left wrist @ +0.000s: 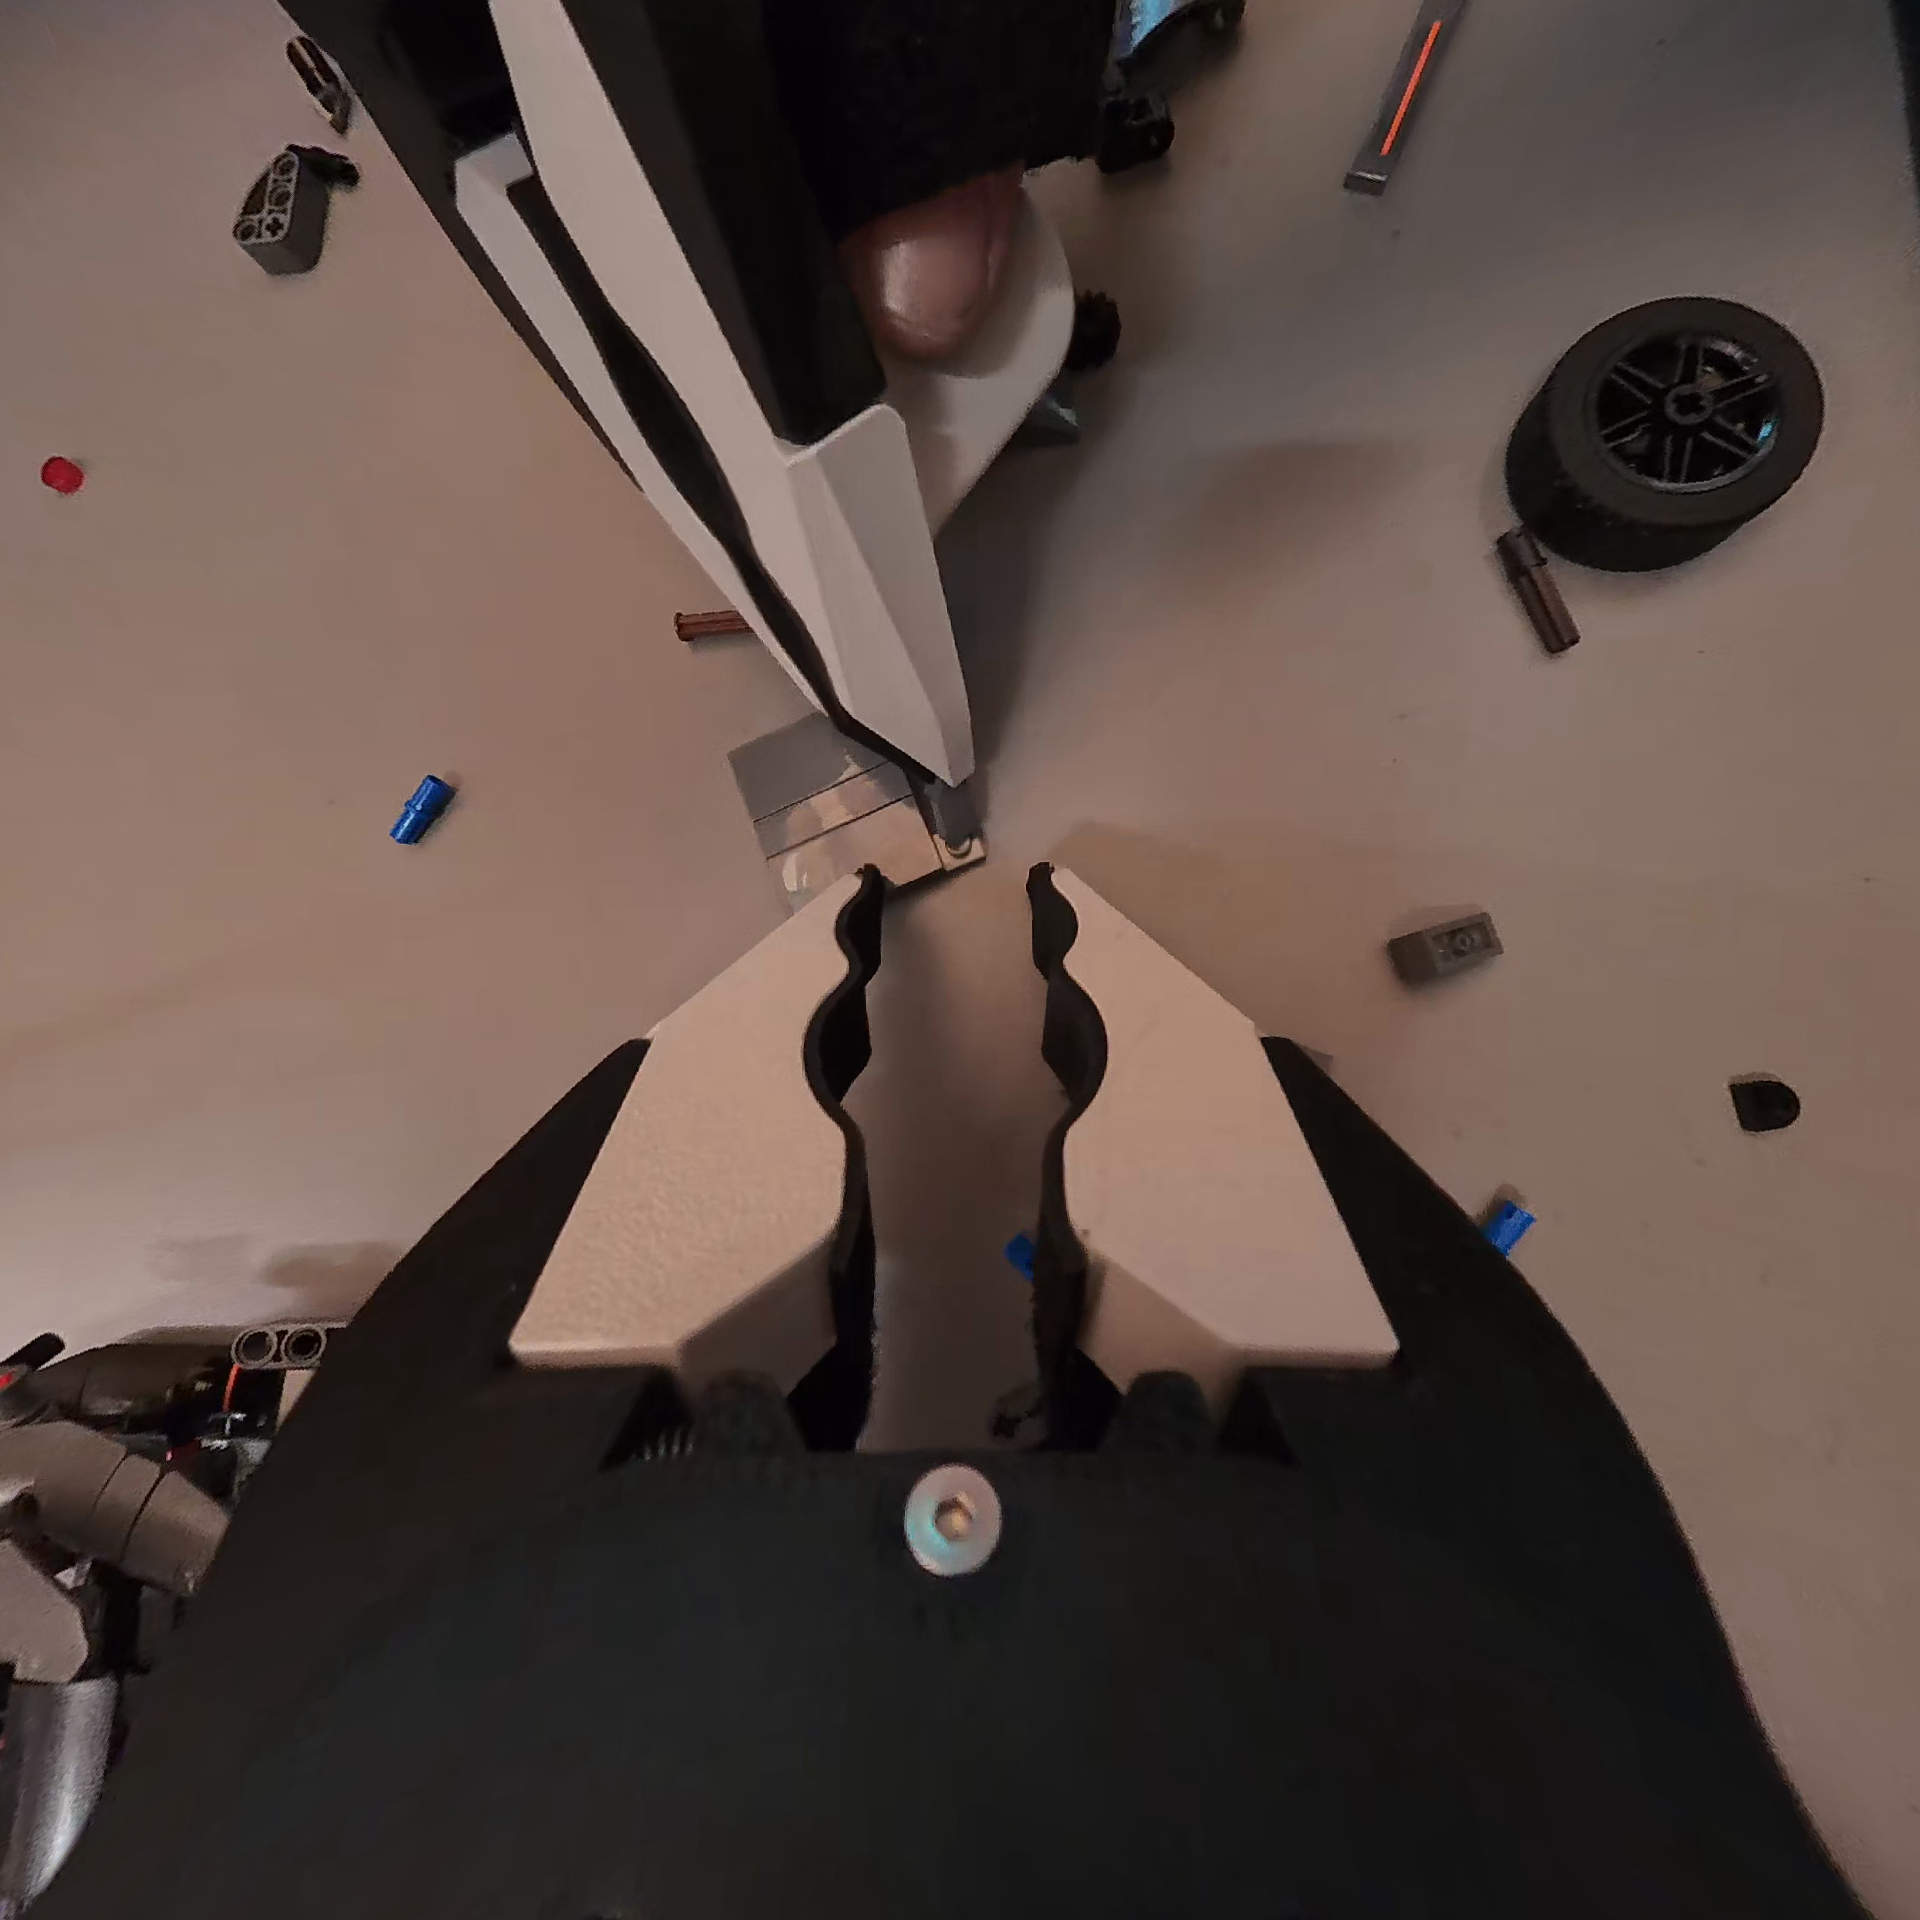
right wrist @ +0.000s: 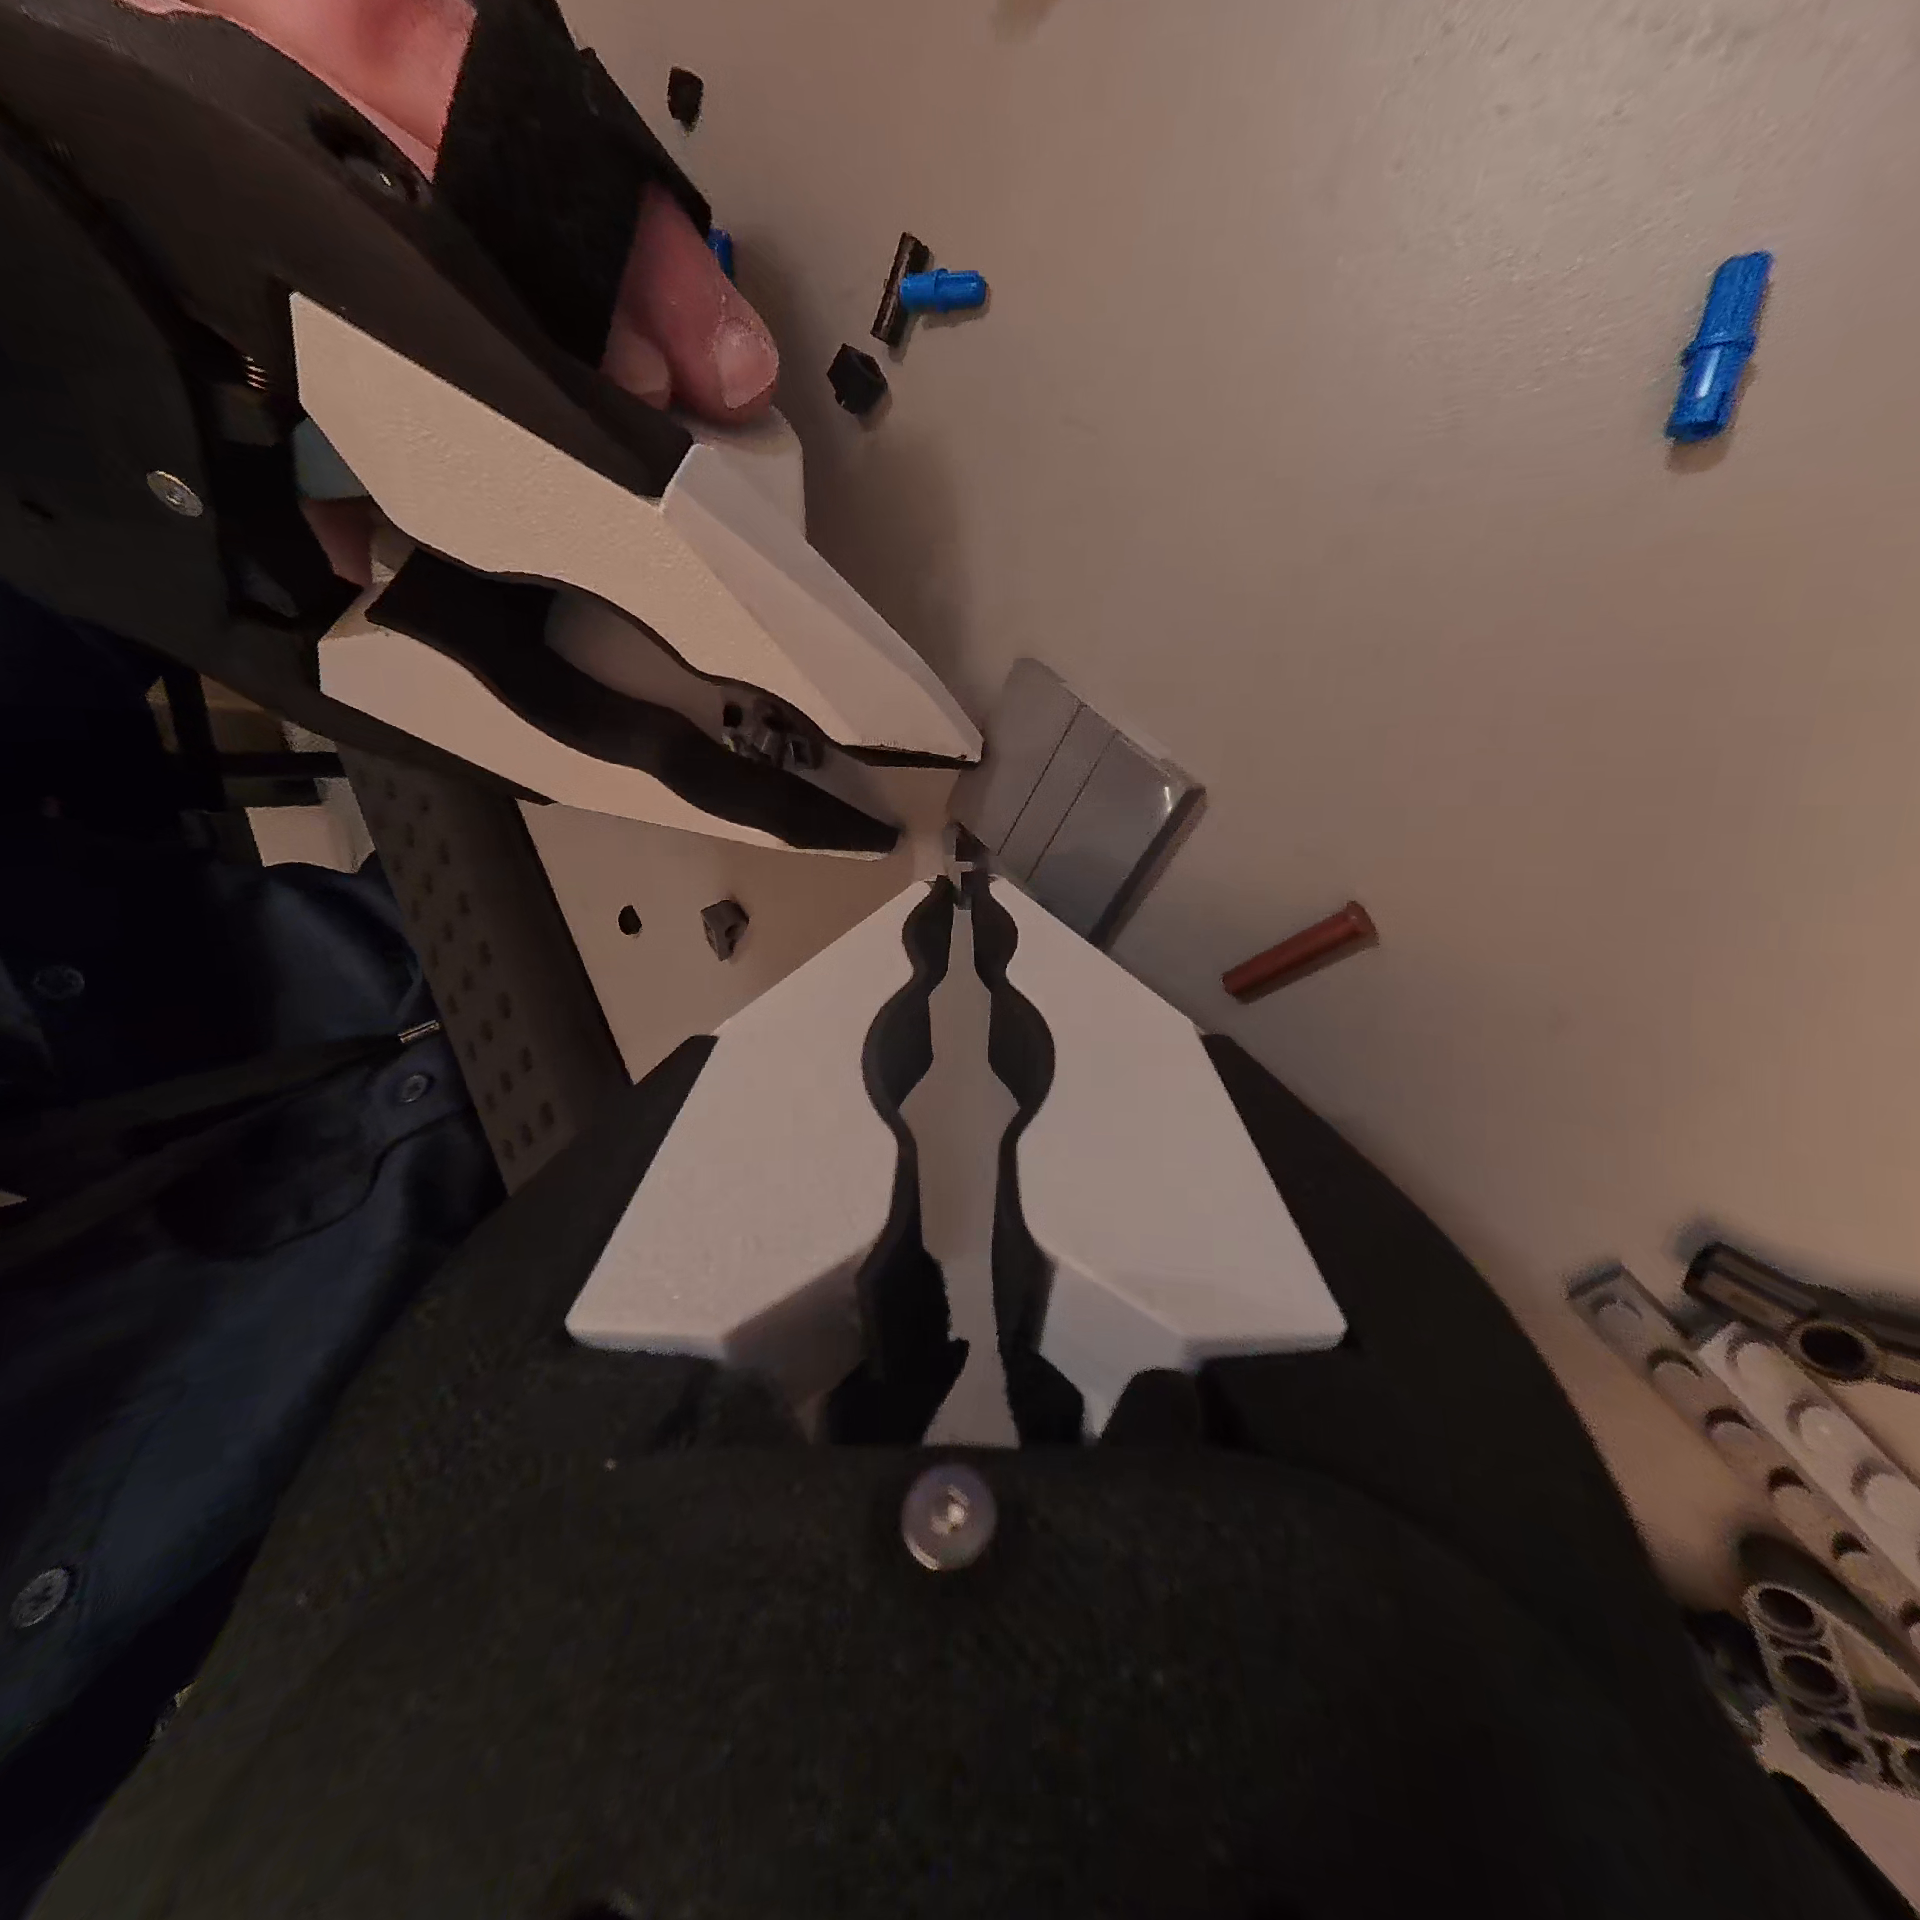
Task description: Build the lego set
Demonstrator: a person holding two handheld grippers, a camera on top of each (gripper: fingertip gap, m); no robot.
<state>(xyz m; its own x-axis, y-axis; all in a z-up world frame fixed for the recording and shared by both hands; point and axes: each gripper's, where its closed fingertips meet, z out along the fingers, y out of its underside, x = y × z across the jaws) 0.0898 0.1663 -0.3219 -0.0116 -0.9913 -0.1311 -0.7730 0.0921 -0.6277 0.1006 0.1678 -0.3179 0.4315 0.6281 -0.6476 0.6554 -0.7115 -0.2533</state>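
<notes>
A grey tiled plate [left wrist: 831, 795] lies flat on the table [left wrist: 1247, 727], mid-scene. The right gripper [right wrist: 958, 891] pinches a small dark piece [left wrist: 954, 821] at the plate's corner, its tips nearly together; the left gripper [left wrist: 954, 883] hovers just beside, jaws apart and empty. Step in hand: seating this piece (judged). Next calls for steady downward pressure.

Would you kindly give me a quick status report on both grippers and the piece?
Left gripper open, tips at the grey plate. Right gripper nearly shut at the plate's corner; grip unclear. Brown axle lies beside the plate.
</notes>
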